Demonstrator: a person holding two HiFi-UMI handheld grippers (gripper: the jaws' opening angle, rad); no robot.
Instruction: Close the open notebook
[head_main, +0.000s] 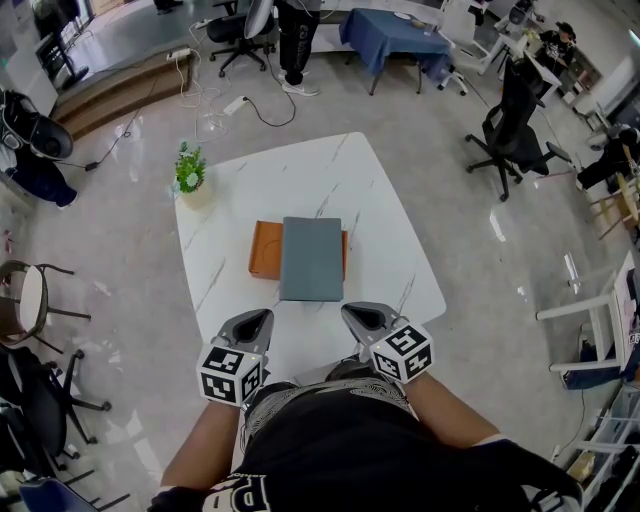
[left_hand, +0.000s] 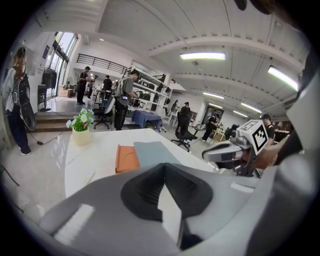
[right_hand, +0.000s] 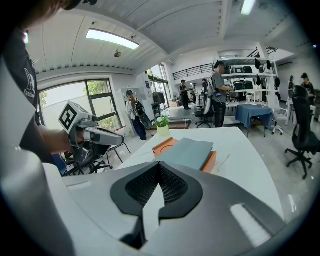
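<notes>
On the white desk (head_main: 385, 205) lies one grey notebook (head_main: 311, 258), closed, on top of one orange pad (head_main: 264, 250); one potted plant (head_main: 190, 172) stands near the far left corner. At the near edge are two grippers, the left gripper (head_main: 257, 319) and the right gripper (head_main: 358, 315), each with jaws pressed together on nothing.
</notes>
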